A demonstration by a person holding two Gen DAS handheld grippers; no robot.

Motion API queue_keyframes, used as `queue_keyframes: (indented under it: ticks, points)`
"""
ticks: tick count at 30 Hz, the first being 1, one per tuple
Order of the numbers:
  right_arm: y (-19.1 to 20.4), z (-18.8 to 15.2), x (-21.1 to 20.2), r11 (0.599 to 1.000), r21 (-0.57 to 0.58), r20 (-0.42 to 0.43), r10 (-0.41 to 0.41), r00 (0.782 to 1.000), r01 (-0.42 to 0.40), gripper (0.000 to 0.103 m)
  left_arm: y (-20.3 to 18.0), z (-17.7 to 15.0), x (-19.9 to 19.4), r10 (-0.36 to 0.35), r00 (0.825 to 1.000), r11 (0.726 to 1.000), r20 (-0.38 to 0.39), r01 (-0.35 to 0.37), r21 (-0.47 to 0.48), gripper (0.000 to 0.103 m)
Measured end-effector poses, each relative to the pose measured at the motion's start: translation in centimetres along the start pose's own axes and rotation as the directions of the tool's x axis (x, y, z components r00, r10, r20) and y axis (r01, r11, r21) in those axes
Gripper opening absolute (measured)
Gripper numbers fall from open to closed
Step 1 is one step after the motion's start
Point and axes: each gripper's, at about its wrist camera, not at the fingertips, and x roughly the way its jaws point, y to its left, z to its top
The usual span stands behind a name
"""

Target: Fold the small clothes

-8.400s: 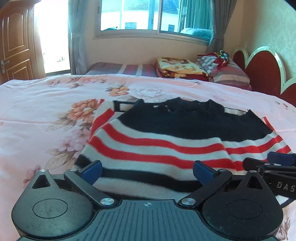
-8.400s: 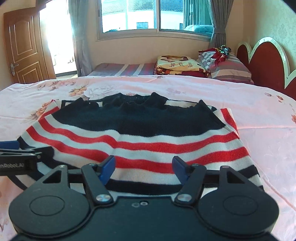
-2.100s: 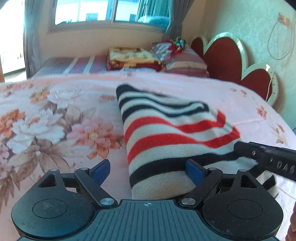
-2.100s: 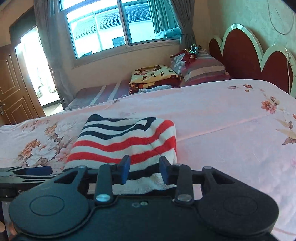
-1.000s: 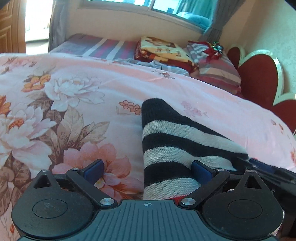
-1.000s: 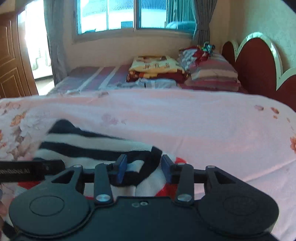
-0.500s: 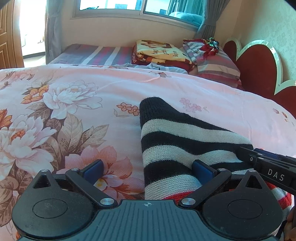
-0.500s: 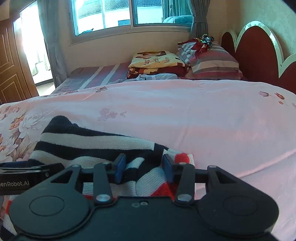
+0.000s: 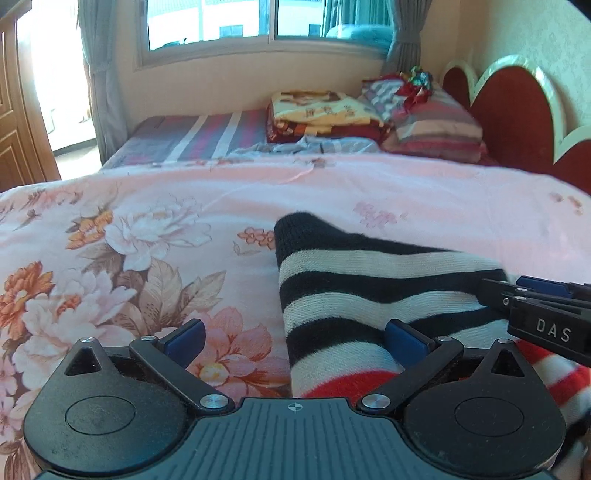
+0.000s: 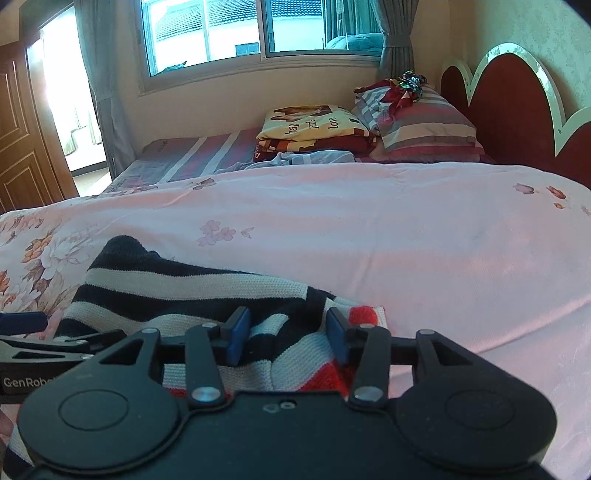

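Knitted wool, thick and soft, was what the striped sweater (image 9: pixel 369 288) seemed to be made of. In the left wrist view it lay folded into a compact bundle on the pink floral bedspread (image 9: pixel 110 258), near the camera and right of centre, with a black rounded corner pointing to the far side. The left claw (image 9: pixel 295 341) stood wide open; its right finger rested on the knit and its left finger was over the bare bedspread, so it gripped nothing. The right claw (image 9: pixel 532 299) came in from the right edge, low against the sweater; from this view I could not tell how far its fingers were apart.

In the right wrist view the same sweater (image 10: pixel 192 291) lay near and to the left, black and white stripes above, a red part (image 10: pixel 365 314) at its right corner. The right claw (image 10: pixel 288 336) was open, with a moderate gap, and the knit lay between and under the fingers without being pinched. The left claw (image 10: pixel 33 332) showed at the left edge.

I judged the sweater light and limp. It would not slip easily, but the layers could slide open, so it is best to take hold at a folded edge or corner, through all layers together.

The bedspread looked soft and would give under pressure. Far behind were a striped mattress (image 10: pixel 207 151), folded blankets (image 10: pixel 310 125), a pillow (image 10: pixel 424 133), a red headboard (image 10: pixel 509 107) on the right, a window (image 10: pixel 258 29) with curtains, and a wooden door (image 10: pixel 22 147) on the left.
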Motion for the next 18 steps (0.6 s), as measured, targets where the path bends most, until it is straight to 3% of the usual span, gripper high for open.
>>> queue_keyframes:
  ticks: [3,7,9,12,18]
  points:
    - [-0.5,-0.6,-4.2,0.998,0.058,0.056,0.006,0.998,-0.01,0.048,0.7,-1.2,-4.0,-0.065,0.996,0.998,0.058,0.065,0.011,0.103]
    - [-0.2,-3.4,-8.8,0.999,0.021,0.084,-0.029,0.996,0.028,0.048,1.2,-3.6,-6.6,-0.113,0.993,0.994,0.039,0.113,0.003,0.103]
    - [0.2,-5.0,-9.4,0.999,-0.005,0.059,-0.054,0.997,0.054,0.048,0.9,-5.0,-6.1,-0.116,0.993,0.993,-0.003,0.116,0.023,0.103]
    - [0.4,-6.7,-8.0,0.995,-0.029,-0.027,-0.096,0.995,0.095,0.047,0.6,-6.2,-5.6,-0.115,0.993,0.993,0.01,0.114,0.026,0.103]
    - [1.4,-6.4,-10.9,0.994,-0.004,-0.003,-0.111,0.994,0.111,0.048,0.5,-6.0,-7.2,-0.117,0.993,0.993,-0.002,0.117,0.009,0.103]
